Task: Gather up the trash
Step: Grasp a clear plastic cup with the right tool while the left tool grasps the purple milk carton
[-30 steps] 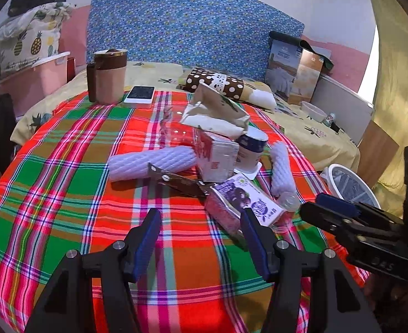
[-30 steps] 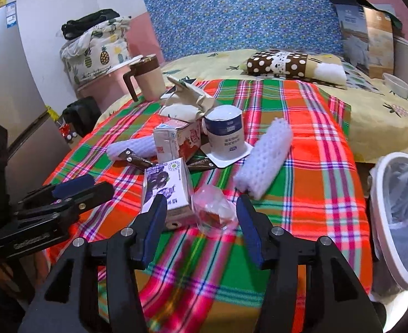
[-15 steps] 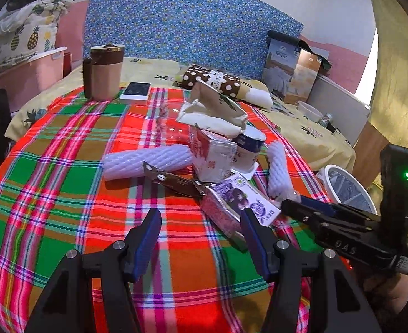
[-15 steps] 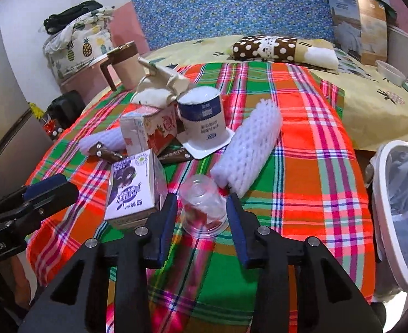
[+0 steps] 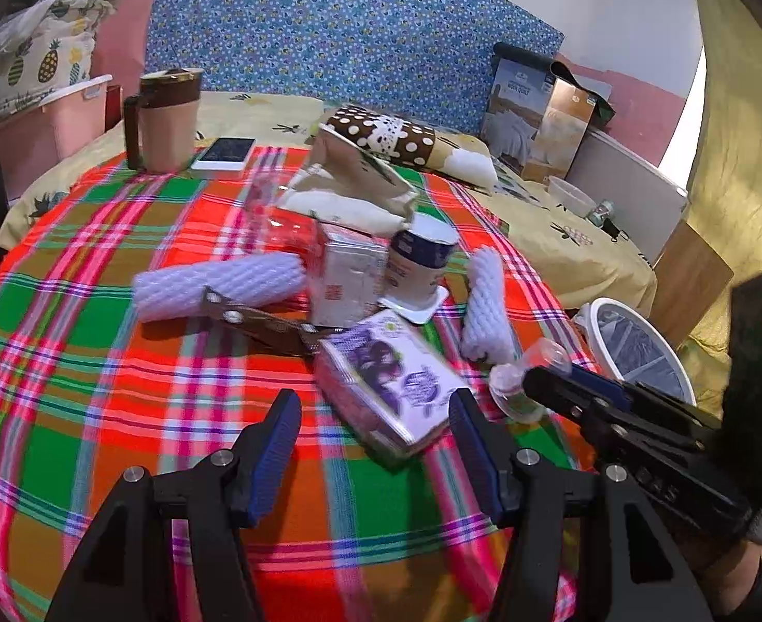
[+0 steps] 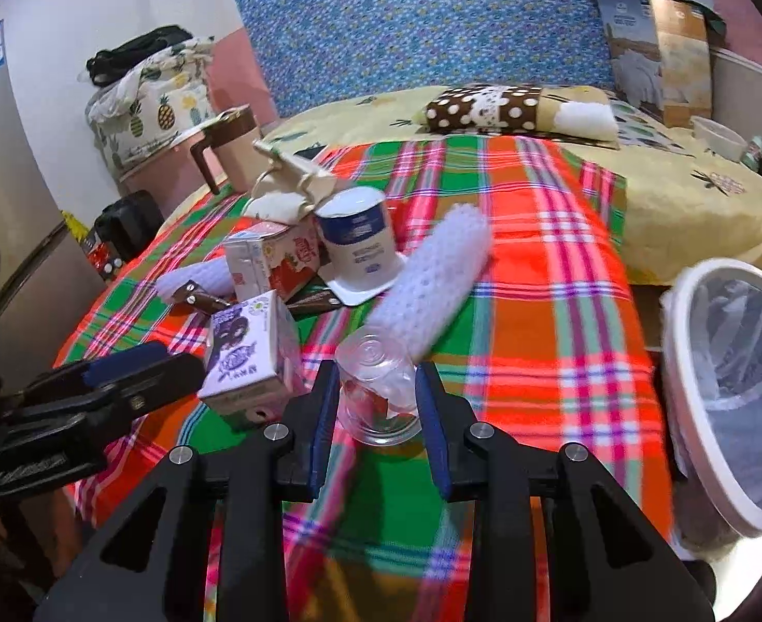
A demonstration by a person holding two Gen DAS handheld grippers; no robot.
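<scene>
Closing done: my right gripper (image 6: 376, 404) now clamps the clear cup (image 6: 378, 389), was wide a sec ago. Left gripper (image 5: 370, 446) open, empty. Nxt: bin (image 6: 692, 363).

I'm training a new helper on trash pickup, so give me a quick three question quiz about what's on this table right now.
1. True or false: the right gripper has a clear plastic cup between its fingers.
2. Which item lies nearest the left gripper? A. brown mug B. purple carton C. phone
3. Fill in: the white-rimmed bin stands off the table's ____ edge in the right wrist view.

Key
1. True; the pads press on it.
2. B, the purple carton.
3. Right.
</scene>
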